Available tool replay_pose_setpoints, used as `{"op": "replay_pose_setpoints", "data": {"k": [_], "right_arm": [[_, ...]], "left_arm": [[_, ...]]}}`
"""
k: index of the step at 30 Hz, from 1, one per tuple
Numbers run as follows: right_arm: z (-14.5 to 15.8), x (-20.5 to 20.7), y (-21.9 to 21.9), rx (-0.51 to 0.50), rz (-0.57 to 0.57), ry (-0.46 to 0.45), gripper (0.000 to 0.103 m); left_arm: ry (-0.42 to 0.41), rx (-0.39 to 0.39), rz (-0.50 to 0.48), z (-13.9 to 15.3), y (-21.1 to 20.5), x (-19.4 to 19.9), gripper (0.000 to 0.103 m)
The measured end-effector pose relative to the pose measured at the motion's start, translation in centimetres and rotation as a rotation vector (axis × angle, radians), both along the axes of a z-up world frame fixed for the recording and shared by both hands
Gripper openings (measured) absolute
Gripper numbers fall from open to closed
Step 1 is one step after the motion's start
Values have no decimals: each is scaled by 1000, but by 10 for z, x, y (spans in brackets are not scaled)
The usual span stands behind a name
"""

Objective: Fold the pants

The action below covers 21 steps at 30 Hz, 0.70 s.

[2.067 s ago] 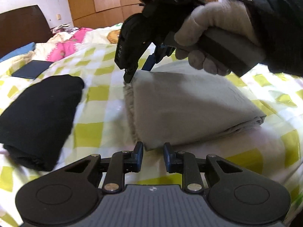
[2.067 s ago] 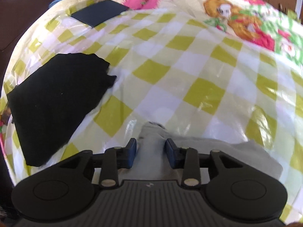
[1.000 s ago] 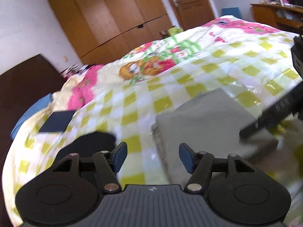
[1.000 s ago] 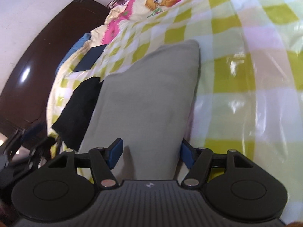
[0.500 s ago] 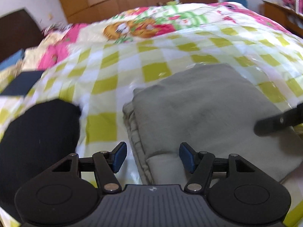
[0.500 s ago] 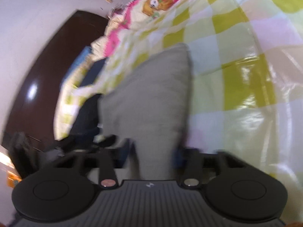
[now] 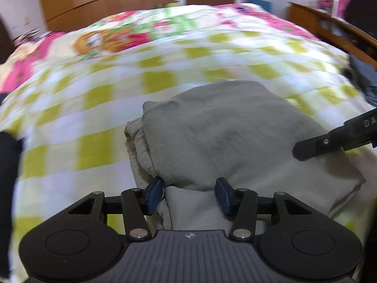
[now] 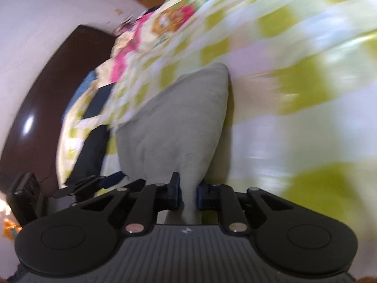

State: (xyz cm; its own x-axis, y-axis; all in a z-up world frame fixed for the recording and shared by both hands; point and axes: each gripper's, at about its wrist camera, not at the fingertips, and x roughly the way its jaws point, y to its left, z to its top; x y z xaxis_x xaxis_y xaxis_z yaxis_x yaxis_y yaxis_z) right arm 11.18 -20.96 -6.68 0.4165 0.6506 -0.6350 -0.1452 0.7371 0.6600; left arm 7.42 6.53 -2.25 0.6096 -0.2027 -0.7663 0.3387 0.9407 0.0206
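The grey pants (image 7: 226, 127) lie on the bed (image 7: 99, 108), on its yellow-and-white checked cover, already folded into a compact, thick bundle with several layers showing at the near left edge. From this I judge that the folding itself is nearly finished, and that what is left is perhaps one last fold, or only moving or setting the bundle in its place; which of these is intended I cannot say. The left hand-held gripper (image 7: 189, 192) is wide apart, with its blue pads on either side of the near edge of the bundle, and cloth lies between them, but the pads do not press it, so it does not hold anything yet. The right hand-held gripper (image 8: 187, 192) has its fingers drawn close together on a pinch of the grey cloth at the edge of the bundle, so it has hold of the pants. In the right wrist view a black folded garment (image 8: 93, 151) lies beside the pants, apart from them. Both pictures are blurred, so fine details of the folds are not clear.
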Motion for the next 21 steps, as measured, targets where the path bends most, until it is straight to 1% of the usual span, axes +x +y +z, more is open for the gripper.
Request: {"op": "replay_pose_setpoints", "data": {"k": [2, 4, 5, 6, 10, 12, 14, 16, 17, 18, 19, 21], "right_arm": [[1, -7, -21, -48, -73, 3, 23], [4, -15, -38, -87, -149, 1, 25], [6, -22, -44, -97, -173, -6, 25], [10, -27, -48, -113, -188, -18, 28], [19, -53, -47, -154, -235, -55, 29], [26, -64, -40, -193, -236, -90, 29], [31, -74, -32, -197, -241, -122, 29], [35, -81, -19, -226, -207, -154, 29], [37, -82, -14, -254, -193, -164, 33], [37, -82, -6, -286, -173, -169, 40], [37, -81, 0, -311, -161, -173, 42], [37, -80, 10, -355, -148, -184, 42]], "left_arm": [[-22, 11, -26, 0, -24, 2, 64], [-28, 25, -28, 1, -39, 5, 67], [-29, 36, -22, 2, -41, 4, 67], [-33, 50, -14, 4, -41, 2, 67], [-43, 76, 32, 8, -32, -7, 68], [-48, 73, 63, 11, -25, -13, 69], [-58, 65, 80, 14, -24, -18, 69], [-75, 60, 75, 19, -24, -23, 69], [-79, 55, 72, 20, -25, -26, 69], [-80, 50, 70, 21, -26, -27, 69], [-76, 48, 65, 20, -27, -29, 69], [-67, 54, 65, 15, -29, -31, 69]]}}
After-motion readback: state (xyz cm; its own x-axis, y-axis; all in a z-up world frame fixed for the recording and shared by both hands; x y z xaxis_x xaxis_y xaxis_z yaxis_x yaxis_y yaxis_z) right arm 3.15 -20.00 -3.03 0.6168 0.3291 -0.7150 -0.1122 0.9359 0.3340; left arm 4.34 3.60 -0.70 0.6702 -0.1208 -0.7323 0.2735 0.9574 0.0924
